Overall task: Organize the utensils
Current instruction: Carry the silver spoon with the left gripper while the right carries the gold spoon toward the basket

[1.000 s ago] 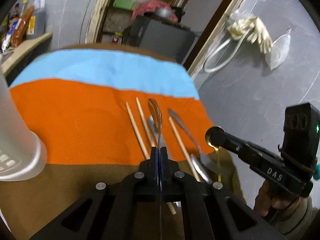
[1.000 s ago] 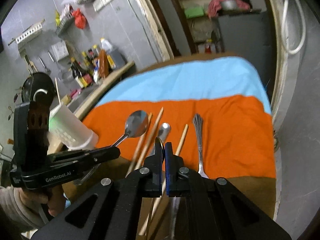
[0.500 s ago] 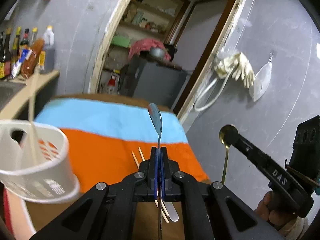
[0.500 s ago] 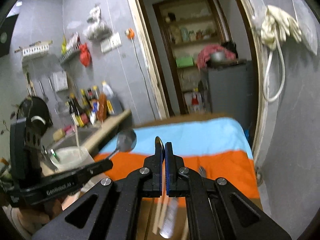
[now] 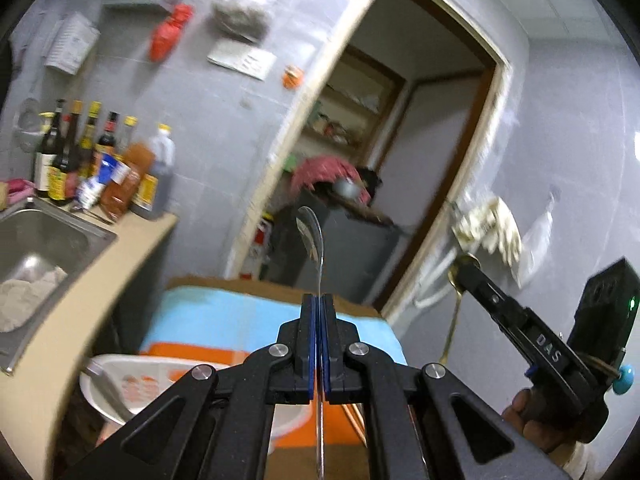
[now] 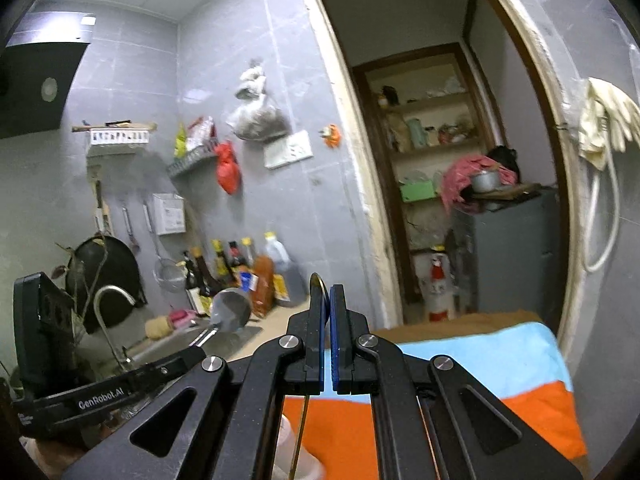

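Above the bench (image 5: 224, 284), over its orange and blue cloth (image 6: 520, 364):

Item 1: left tool (image 5: 319, 344), jaws pressed together on the handle of a silver spoon (image 5: 311, 236); bowl points up, handle hangs below the jaws.

Item 2: right tool (image 6: 329, 344), jaws nearly together on a gold spoon (image 6: 316, 282); its bowl edge shows just above the left jaw, the thin handle trails below. In the left view the same gold spoon (image 5: 464, 264) sits at that tool's tip.

Item 3: white holder (image 5: 160, 376), low and left of the left tool, on the cloth; a utensil handle already leans inside.

Handling note, as judgement: the step appears to be carrying both spoons to the holder. Each spoon should be tipped handle-down over the rim, lowered until it is well inside, and only then freed. The 2 tools are best served 1 at a time, so they do not collide above the narrow mouth or tip the light holder.
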The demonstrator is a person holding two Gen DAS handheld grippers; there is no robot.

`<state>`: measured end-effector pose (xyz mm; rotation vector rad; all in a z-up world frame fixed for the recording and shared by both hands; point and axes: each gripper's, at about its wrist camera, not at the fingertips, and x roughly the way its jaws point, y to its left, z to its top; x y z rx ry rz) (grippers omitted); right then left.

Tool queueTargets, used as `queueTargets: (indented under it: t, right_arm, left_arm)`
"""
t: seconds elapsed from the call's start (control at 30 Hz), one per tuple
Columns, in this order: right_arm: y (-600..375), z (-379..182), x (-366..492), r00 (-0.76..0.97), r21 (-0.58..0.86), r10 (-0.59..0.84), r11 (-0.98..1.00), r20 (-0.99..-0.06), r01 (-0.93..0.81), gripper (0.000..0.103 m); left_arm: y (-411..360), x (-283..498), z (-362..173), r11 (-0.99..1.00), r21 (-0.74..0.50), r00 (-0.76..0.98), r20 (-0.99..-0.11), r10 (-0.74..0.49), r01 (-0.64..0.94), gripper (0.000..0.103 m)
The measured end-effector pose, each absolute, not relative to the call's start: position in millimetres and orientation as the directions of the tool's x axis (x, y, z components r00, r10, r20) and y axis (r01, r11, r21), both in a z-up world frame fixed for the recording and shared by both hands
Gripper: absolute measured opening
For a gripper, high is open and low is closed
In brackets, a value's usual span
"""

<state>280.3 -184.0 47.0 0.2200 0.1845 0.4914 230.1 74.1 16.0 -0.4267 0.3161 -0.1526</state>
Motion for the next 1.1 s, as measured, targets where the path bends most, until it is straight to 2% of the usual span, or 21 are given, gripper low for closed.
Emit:
queueTargets:
  t: [0.23,0.43,0.8,1.1]
  right_arm:
    - [-132.8,44.9,294.4,0.846,0.259,0.529,0.828,-0.069,-0.496,0.003]
    - [-111.2,14.5,303.5,0.842,0.250,0.534,0.828,-0.073,-0.503,0.003]
    - [-104.2,-30.2,319.2,0.833,0.240,0.548,0.820,-0.075,-0.519,0.003]
    - [-105.5,-46.1,328.5,0.830,0.279,0.556,0.805,-0.047,-0.524,0.003]
  left_arm:
    - [143.0,237.6,-1.9,0.845,-0.535,0.972,-0.195,-0.128,0.004,0.002]
    - [170.5,252.9,-35.3,0.811,-0.585,0.983,-0.151,-0.100,-0.008,0.003]
    - [173.9,265.7,-70.5,0.751,-0.650,0.982,-0.036,-0.185,0.117,0.002]
    - [168.9,265.0,-74.6,0.738,-0.651,0.973,-0.001,-0.232,0.175,0.003]
